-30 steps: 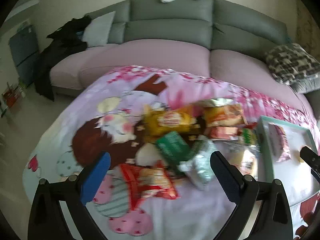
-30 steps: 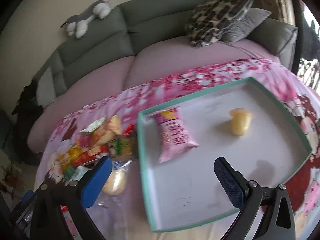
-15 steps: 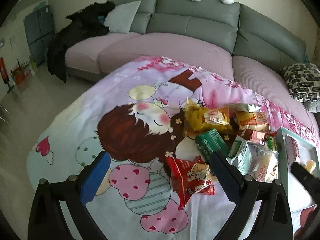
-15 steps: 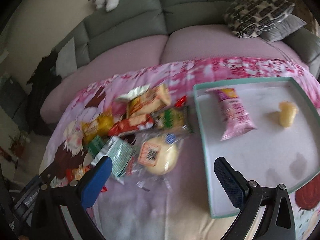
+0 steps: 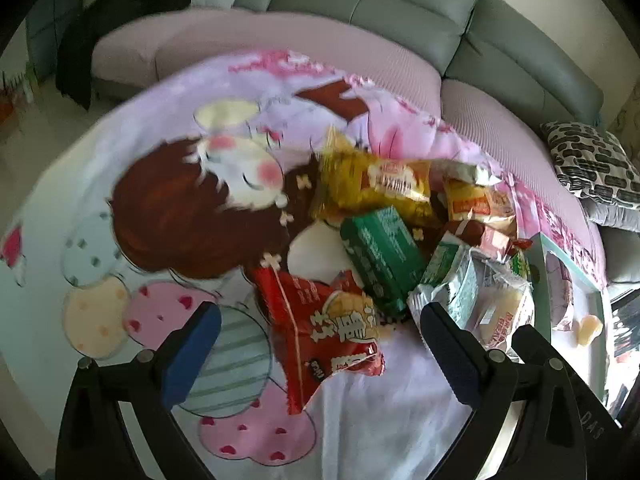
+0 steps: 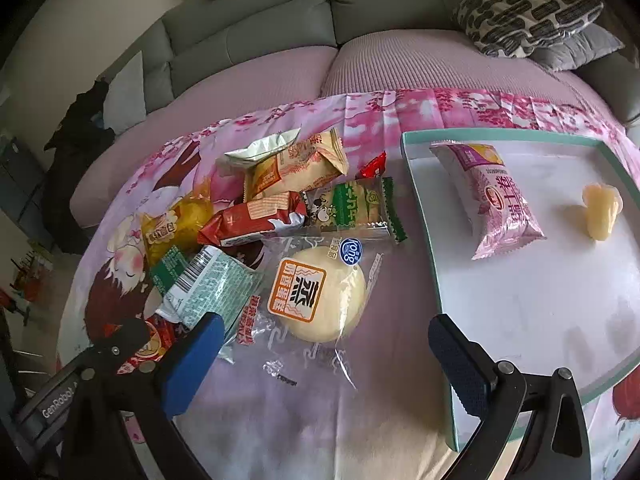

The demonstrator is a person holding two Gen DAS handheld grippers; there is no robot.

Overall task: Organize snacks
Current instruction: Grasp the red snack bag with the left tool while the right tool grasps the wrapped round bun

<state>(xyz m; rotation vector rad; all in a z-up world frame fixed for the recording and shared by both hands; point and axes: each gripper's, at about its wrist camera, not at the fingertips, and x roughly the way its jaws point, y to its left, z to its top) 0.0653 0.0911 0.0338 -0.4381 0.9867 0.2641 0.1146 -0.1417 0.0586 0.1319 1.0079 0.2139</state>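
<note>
Snacks sit heaped on the cartoon blanket (image 6: 360, 420), few sorted yet. Leftmost, the left gripper (image 5: 320, 332) hangs over the red packet (image 5: 324, 328), jaws wide and empty. Next, the right gripper (image 6: 324, 344) frames the round bun pack (image 6: 320, 296), also spread wide (nothing held). Rightmost, the teal tray (image 6: 424, 216) holds a pink packet (image 6: 496, 196) and yellow jelly cup (image 6: 602, 216). Probably a pick is starting: lower, then close on one pack.

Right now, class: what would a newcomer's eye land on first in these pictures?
Probably the bright heap of snack packets on the cartoon blanket. Right of it lies a teal-rimmed tray holding only a pink packet and a pale yellow sweet.
</note>
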